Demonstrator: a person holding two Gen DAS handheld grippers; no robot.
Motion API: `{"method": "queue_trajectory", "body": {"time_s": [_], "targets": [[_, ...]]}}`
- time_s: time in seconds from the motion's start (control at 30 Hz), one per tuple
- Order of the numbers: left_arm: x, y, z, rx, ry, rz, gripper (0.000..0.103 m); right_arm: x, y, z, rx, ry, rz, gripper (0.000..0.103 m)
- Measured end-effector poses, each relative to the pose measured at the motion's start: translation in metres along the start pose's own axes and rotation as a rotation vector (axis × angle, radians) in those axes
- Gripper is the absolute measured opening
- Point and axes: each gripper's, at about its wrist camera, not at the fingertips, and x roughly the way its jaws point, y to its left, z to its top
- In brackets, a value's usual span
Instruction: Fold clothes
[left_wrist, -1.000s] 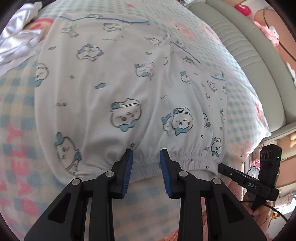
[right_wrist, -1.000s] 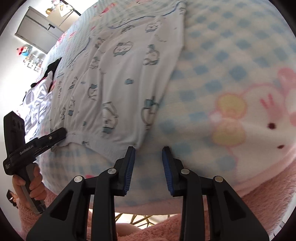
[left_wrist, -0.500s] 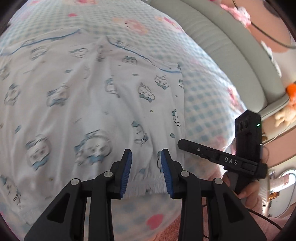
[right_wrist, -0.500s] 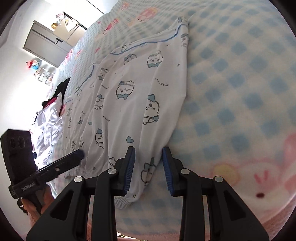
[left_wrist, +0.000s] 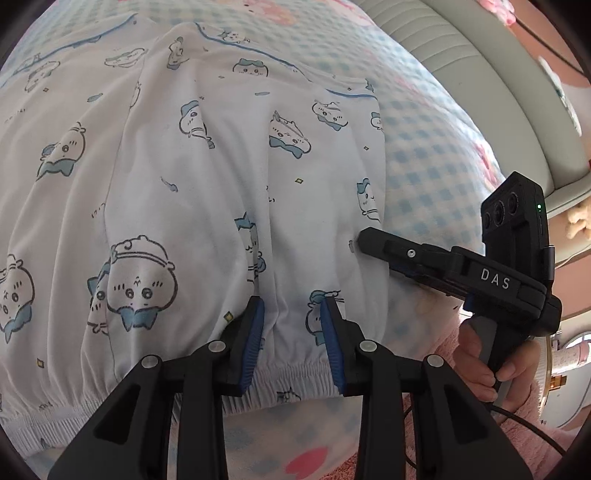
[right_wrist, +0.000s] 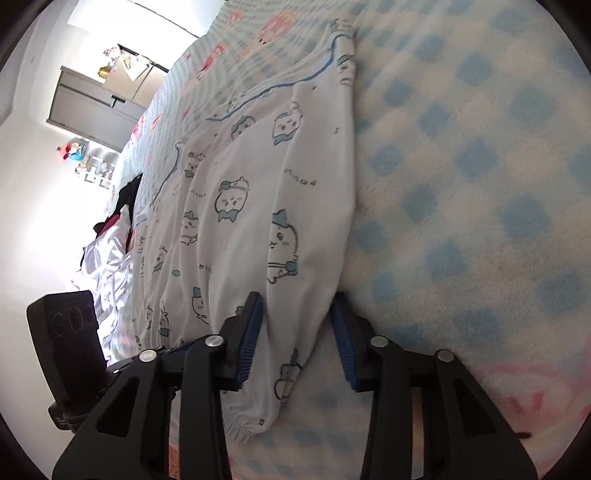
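Note:
White pyjama shorts (left_wrist: 192, 192) with a blue cartoon print lie flat on a blue checked blanket (left_wrist: 424, 155), their elastic waistband (left_wrist: 295, 380) nearest me. My left gripper (left_wrist: 291, 306) is open, its blue pads resting on the cloth just above the waistband. My right gripper (left_wrist: 443, 266) comes in from the right, its tip touching the shorts' side edge. In the right wrist view that right gripper (right_wrist: 296, 299) is open and straddles the side edge of the shorts (right_wrist: 258, 192). The left gripper's body (right_wrist: 66, 332) shows at the far left.
A padded grey headboard (left_wrist: 461, 55) runs along the blanket's far right. A pile of white and dark clothes (right_wrist: 110, 251) lies beyond the shorts, near a grey cabinet (right_wrist: 92, 107). A hand (left_wrist: 487, 369) in a pink fleece sleeve holds the right gripper.
My left gripper has slid right along the waistband and closer to the cloth. The right gripper has pushed forward until the shorts' side edge lies between its fingers.

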Motion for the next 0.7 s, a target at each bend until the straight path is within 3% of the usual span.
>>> {"method": "queue_trajectory", "body": {"time_s": [0.17, 0.37, 0.57, 0.63, 0.7], "targets": [[0.002, -0.001, 0.000, 0.007, 0.002, 0.018, 0.034, -0.010, 0.007, -0.003, -0.053, -0.036, -0.157, 0.026], [-0.024, -0.003, 0.003, 0.012, -0.070, 0.015, 0.034, -0.005, 0.012, 0.003, -0.017, -0.058, -0.084, 0.030], [-0.026, 0.006, 0.010, 0.004, -0.057, 0.037, 0.034, 0.010, 0.015, 0.006, -0.047, -0.017, -0.007, 0.035], [-0.022, 0.007, 0.012, -0.004, -0.046, 0.039, 0.034, 0.015, 0.016, 0.008, -0.058, -0.003, 0.019, 0.011], [-0.017, 0.008, 0.014, -0.009, -0.035, 0.040, 0.034, 0.021, 0.017, 0.009, -0.068, 0.011, 0.045, 0.006]]}}
